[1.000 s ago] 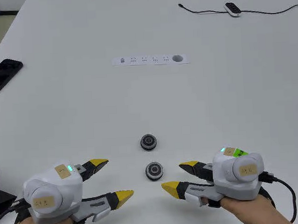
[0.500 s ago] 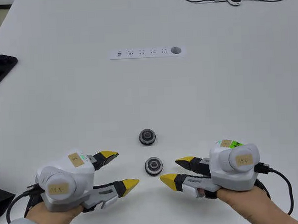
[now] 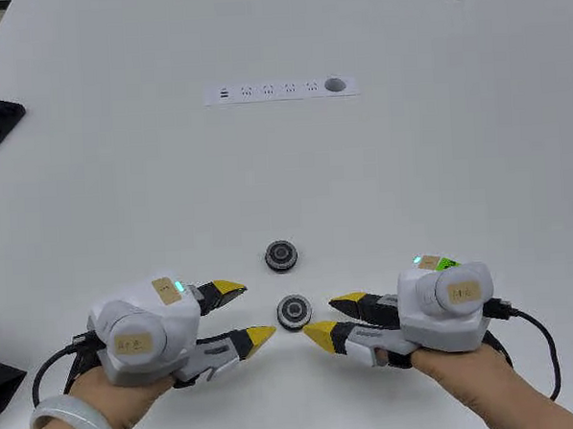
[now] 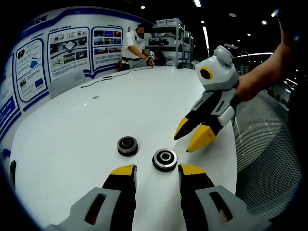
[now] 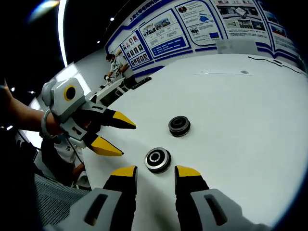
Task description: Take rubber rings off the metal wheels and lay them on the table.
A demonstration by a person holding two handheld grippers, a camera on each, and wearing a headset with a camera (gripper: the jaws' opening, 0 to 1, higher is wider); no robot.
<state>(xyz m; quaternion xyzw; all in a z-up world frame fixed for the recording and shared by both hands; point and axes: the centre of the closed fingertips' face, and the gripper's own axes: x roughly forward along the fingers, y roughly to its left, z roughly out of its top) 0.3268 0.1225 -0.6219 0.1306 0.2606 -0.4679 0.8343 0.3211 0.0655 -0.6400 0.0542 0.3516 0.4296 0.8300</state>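
Beside wheel (image 3: 293, 311): left tool (image 3: 257, 310), right tool (image 3: 321, 314), nearer.

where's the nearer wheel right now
In the head view the nearer wheel lies low centre on the table, between the left claw and right claw, with the other wheel just beyond it.

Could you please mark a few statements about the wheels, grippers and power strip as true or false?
1. The nearer wheel and the farther wheel both lie on the table. True.
2. The left gripper is shut on the nearer wheel. False: its jaws are open, the wheel free ahead of them.
3. The right gripper is open. True.
4. The power strip lies between the wheels. False: it lies beyond both.
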